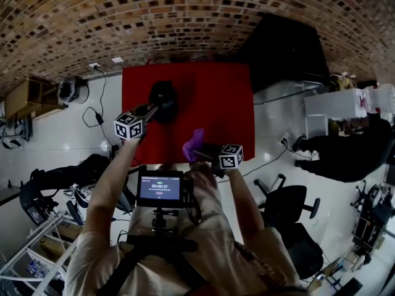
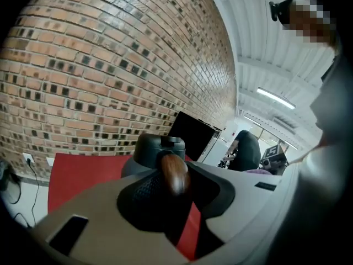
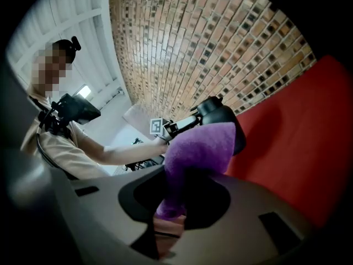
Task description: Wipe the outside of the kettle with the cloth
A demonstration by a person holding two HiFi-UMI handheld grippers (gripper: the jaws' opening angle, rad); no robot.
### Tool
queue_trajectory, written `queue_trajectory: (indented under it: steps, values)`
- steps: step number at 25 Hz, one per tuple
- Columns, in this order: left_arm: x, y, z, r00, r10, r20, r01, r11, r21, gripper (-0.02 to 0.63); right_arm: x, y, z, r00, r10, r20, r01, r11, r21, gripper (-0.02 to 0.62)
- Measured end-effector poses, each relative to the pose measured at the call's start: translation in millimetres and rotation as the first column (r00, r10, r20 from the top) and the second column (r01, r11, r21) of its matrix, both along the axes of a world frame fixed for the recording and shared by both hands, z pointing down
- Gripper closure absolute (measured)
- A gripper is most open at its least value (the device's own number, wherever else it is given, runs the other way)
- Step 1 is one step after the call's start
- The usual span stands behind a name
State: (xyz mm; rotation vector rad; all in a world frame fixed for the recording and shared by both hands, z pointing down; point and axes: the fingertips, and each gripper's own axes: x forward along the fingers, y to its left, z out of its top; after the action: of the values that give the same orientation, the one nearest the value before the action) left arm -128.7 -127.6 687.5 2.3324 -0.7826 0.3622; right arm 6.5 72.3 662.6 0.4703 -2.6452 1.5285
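The left gripper (image 1: pixel 155 106) has its jaws clamped on the wooden handle (image 2: pixel 175 173) of the black kettle (image 1: pixel 165 96) at the red table (image 1: pixel 225 100). The right gripper (image 1: pixel 205 151) pinches the purple cloth (image 3: pixel 201 147) near the kettle.

A brick wall (image 1: pixel 185 11) ran along the far side, behind the red worktop (image 1: pixel 216 103). The floor (image 1: pixel 55 140) was pale and glossy. A black office chair (image 1: pixel 290 208) stood near right and a wooden cabinet (image 1: pixel 28 97) far left, with a strip light (image 2: pixel 276 97) overhead.

Head view: high, steeply down onto red tabletop (image 1: pixel 216 103). Left gripper view: close along jaws at kettle (image 2: pixel 160 148), brick wall (image 2: pixel 110 65) beyond. Right gripper view: faces same kettle from other side.
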Motion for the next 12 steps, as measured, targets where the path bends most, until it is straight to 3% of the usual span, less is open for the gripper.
queue_trajectory:
  steps: [8, 12]
  values:
    - [7.4, 11.2, 48.3, 0.999, 0.023, 0.045, -0.023, 1.0, -0.002, 0.503, 11.3, 29.9, 27.6, 0.998, 0.038, -0.051, -0.042, 0.996, -0.084, 0.505]
    - [0.7, 23.9, 53.7, 0.999, 0.026, 0.026, -0.026, 1.0, -0.002, 0.502, 16.1, 39.3, 36.2, 0.997, 0.052, -0.06, -0.058, 0.993, -0.103, 0.505]
